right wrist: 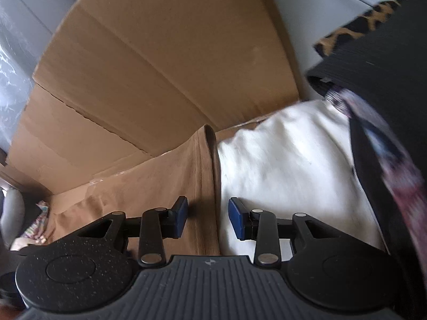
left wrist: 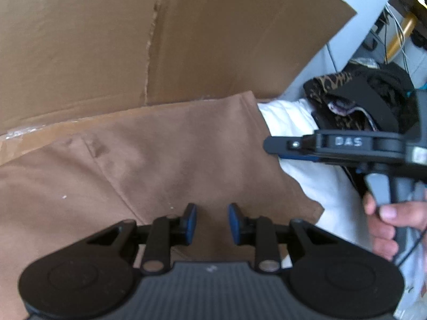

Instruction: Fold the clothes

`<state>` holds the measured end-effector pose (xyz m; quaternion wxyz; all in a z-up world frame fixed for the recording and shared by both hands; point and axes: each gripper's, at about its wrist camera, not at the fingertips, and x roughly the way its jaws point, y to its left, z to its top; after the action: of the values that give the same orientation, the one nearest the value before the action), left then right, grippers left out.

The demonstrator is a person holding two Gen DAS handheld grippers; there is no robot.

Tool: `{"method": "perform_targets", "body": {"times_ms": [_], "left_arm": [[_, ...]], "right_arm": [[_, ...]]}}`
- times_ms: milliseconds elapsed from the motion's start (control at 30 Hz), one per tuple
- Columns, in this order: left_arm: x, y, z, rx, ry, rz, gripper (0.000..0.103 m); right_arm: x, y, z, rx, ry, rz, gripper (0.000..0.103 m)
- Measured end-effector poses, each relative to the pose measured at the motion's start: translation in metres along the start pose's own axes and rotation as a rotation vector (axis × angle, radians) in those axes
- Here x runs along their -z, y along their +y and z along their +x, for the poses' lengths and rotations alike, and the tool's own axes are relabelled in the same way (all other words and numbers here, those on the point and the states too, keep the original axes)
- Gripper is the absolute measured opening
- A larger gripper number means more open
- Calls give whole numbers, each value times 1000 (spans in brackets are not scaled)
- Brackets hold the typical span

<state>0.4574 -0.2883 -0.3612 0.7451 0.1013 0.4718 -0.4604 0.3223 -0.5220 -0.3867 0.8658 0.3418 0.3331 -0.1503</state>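
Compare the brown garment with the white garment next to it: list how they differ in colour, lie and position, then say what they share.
The brown garment is tan; the white garment is off-white. The brown garment lies fairly flat with a straight hemmed edge, while the white garment looks puffier. In the right wrist view the brown garment lies left, the white garment right, against a dark patterned pile of clothes. Both are plain, unpatterned cloth lying in front of cardboard, held by neither gripper.
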Motion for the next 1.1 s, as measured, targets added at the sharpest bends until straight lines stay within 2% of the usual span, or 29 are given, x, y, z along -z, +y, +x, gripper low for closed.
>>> {"method": "perform_targets", "body": {"times_ms": [167,233,300,500,600,667,733,800,967,1100], "left_arm": [[0,9,-13,-12,-27,-24,28],[1,13,-17,-26,-33,-35,28],[1,16,-20,-42,-35,-45,28],[3,23,-37,-90,-30,-66,28],[3,26,-53,-130,-11,-82,28],[3,29,-69,-166,8,-102,28],[1,31,-87,-192,17,-116,31],[0,33,-103,-216,19,-125,36],[6,45,-126,-248,10,-154,37],[11,53,-143,-268,-11,-162,37]], "right_arm": [[-5,1,13,7,31,-4,37],[-6,1,18,9,46,1,17],[-10,-2,18,4,50,20,5],[-26,15,7,58,10,-124,5],[-33,15,7,92,13,-104,8],[-33,8,-6,103,-16,-96,12],[-33,8,-16,108,-34,-106,21],[-32,9,-23,81,-35,-122,25],[-26,24,-36,-16,-17,-211,26],[-4,47,-18,-76,13,-273,26]]}}
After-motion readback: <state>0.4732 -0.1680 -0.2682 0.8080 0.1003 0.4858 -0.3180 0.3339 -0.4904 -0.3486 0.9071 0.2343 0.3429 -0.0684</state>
